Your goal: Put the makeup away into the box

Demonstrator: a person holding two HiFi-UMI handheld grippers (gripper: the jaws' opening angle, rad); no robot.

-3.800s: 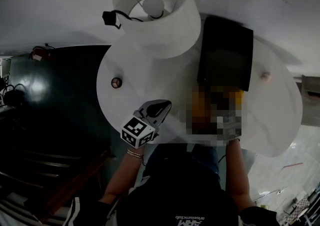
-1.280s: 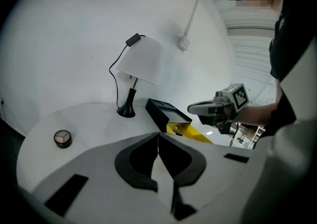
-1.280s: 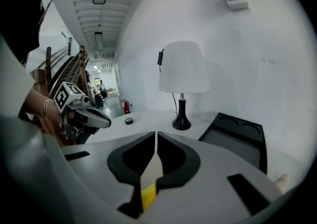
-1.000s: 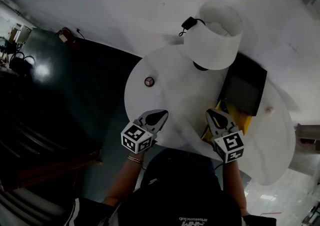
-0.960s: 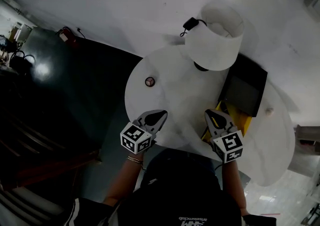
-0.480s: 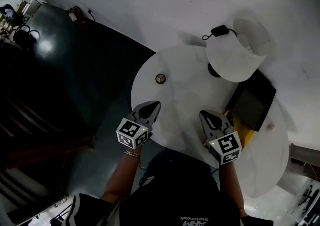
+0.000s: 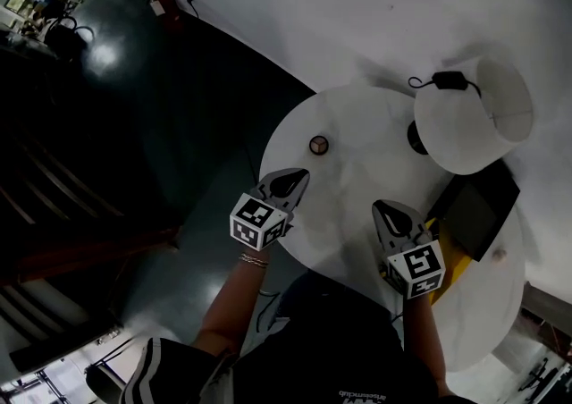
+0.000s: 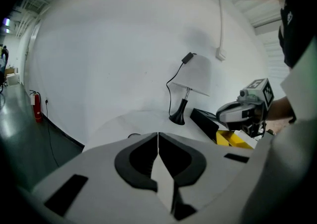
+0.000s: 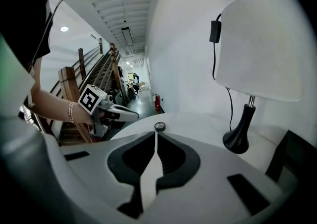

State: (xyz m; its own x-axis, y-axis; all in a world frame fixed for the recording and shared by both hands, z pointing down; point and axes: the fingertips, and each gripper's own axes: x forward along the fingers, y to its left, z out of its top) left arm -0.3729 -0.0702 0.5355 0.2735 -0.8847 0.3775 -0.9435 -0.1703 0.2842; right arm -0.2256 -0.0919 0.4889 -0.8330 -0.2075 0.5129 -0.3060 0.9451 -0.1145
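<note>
A small round makeup compact [image 7: 318,144] lies on the round white table [image 7: 357,125] near its left side; it also shows in the right gripper view as a dark disc [image 9: 159,126]. The black box [image 7: 478,210] stands open at the table's right, over something yellow [image 7: 451,261]. My left gripper [image 7: 299,177] hovers at the table's near-left edge, shut and empty [image 8: 158,135], short of the compact. My right gripper [image 7: 382,208] is also shut and empty [image 9: 156,135], just left of the box.
A white lamp [image 7: 474,116] with a black base [image 9: 237,141] and cord stands at the back of the table beside the box. A small pale item [image 7: 498,255] lies on the table past the box. Dark floor [image 7: 134,170] and a wooden stair lie to the left.
The head view has swung, so the table and lamp now sit further right. Both grippers have shifted along the table's near edge, staying shut and empty.
</note>
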